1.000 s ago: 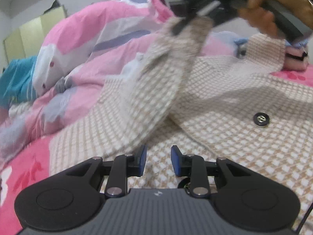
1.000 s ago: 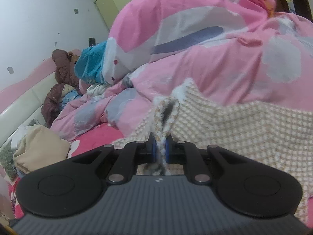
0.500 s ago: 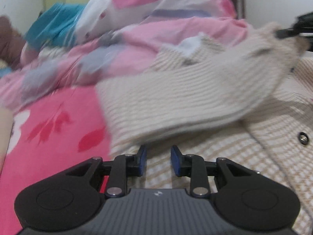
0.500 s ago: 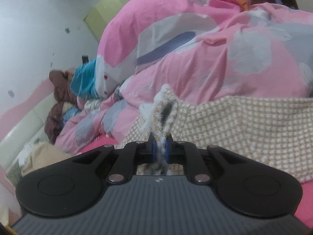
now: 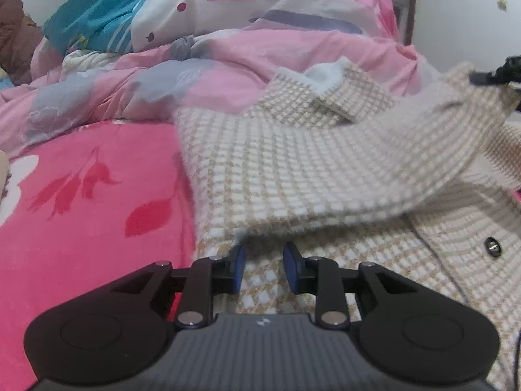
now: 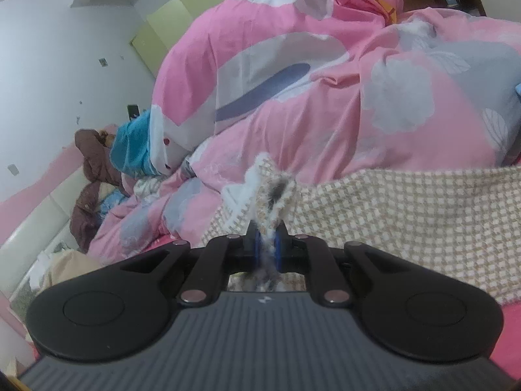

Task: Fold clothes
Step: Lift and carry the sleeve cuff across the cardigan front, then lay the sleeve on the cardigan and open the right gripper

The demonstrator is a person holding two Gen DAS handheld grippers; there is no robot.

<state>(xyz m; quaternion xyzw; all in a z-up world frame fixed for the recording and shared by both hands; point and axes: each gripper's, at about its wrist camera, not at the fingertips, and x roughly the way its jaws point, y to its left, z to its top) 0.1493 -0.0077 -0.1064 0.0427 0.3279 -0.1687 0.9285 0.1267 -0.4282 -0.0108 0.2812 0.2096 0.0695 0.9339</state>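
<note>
A beige and white checked jacket with a dark button lies spread on the pink floral bed sheet. Its sleeve is lifted and stretched across the body toward the right edge, where the other gripper's dark tip holds it. My left gripper hovers open just over the jacket near its left edge, nothing between its blue pads. In the right wrist view my right gripper is shut on the sleeve cuff, with the jacket's body behind it.
A bunched pink, white and grey duvet rises behind the jacket. A teal garment and a brown one lie further left. A beige cloth sits near the padded headboard.
The right gripper has carried the sleeve from high above down and across the jacket's body. The left gripper's view swung left and settled at the jacket's left edge, still open.
</note>
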